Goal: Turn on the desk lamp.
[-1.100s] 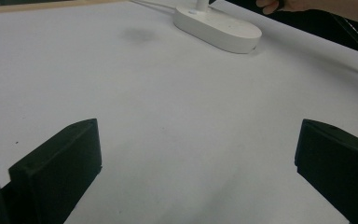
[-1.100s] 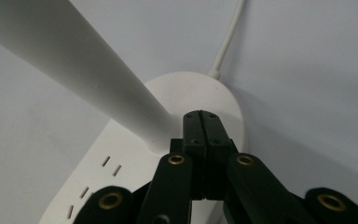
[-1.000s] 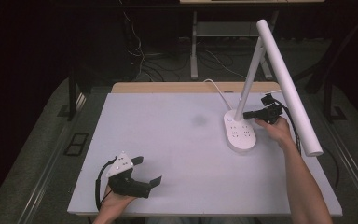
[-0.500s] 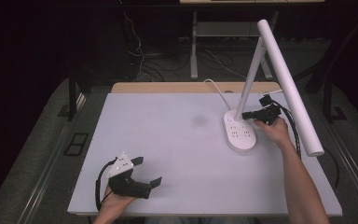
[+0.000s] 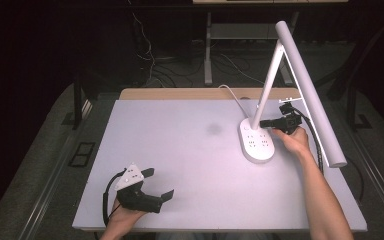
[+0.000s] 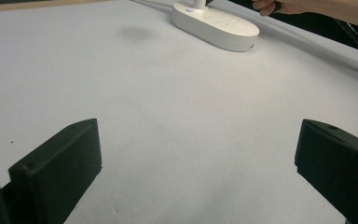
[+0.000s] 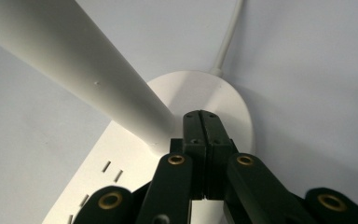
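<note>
Right gripper (image 5: 269, 122), jaws pressed together on nothing, tips at the lamp base (image 5: 256, 142) just beside the stem foot (image 7: 154, 128). Left gripper (image 5: 156, 185), jaws spread, rests far nearer the table's front edge.

We look down on a pale grey bench (image 5: 180, 150) whose far edge shows a strip of bare light wood (image 5: 180, 93). A faint dark smudge (image 5: 213, 129) marks the surface near its middle. Around the bench we see grey carpeted floor (image 5: 45, 150), with a small dark floor plate (image 5: 81, 153) at the left. Behind, the room falls into darkness; there we make out the metal legs of another table (image 5: 208, 50) and loose cables (image 5: 150, 55) trailing over the floor. Light falls bright on the bench top while the surroundings stay dim
</note>
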